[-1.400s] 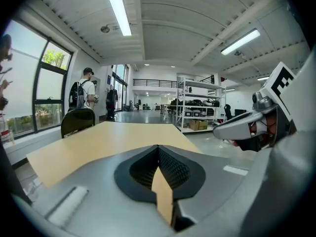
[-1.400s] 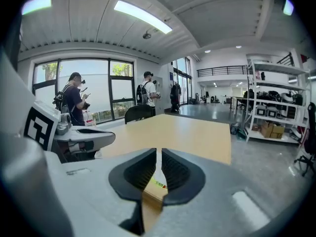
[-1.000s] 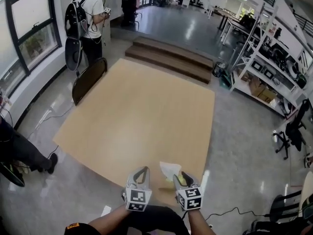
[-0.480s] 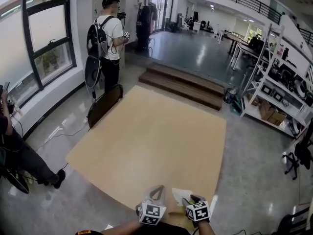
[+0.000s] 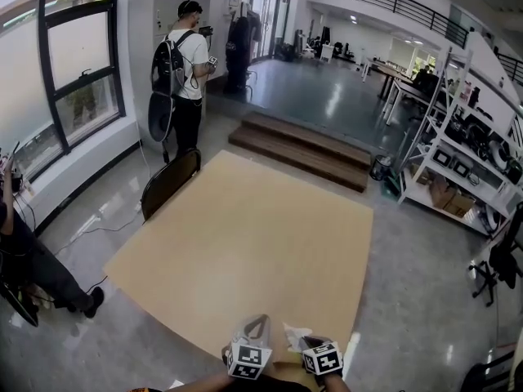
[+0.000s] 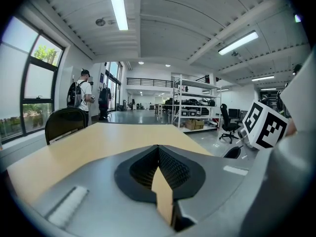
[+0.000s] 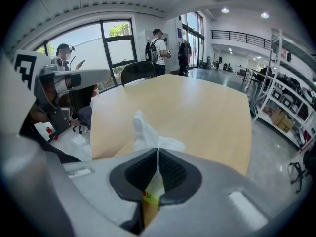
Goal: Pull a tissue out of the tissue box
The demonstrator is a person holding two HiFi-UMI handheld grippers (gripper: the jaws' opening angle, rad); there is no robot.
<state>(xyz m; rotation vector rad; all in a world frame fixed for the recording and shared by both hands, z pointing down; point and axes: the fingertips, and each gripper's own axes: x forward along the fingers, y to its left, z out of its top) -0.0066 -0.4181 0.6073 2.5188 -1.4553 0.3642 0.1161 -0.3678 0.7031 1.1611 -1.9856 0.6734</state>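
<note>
A white tissue (image 7: 144,132) sticks up at the near edge of the tan table (image 5: 245,235). My right gripper (image 7: 158,153) comes down on it, its jaws closing with the tissue pinched between the pads. Under the jaws shows a yellow bit of the tissue box (image 7: 152,197). In the head view the tissue (image 5: 294,333) pokes out just beyond the right gripper (image 5: 309,344). The left gripper (image 5: 258,323) hovers beside it to the left, jaws together and empty, pointing across the table (image 6: 108,137). The left gripper view shows that gripper (image 6: 158,149) holding nothing.
A dark chair (image 5: 167,182) stands at the table's far left side. A person with a backpack (image 5: 184,64) stands beyond it; another sits at the left (image 5: 24,260). Wooden steps (image 5: 302,149) lie behind the table, shelving (image 5: 458,162) to the right.
The right gripper has sunk onto the tissue and its jaws have come together on it. Both grippers now sit lower in the head view, which has tilted up.
</note>
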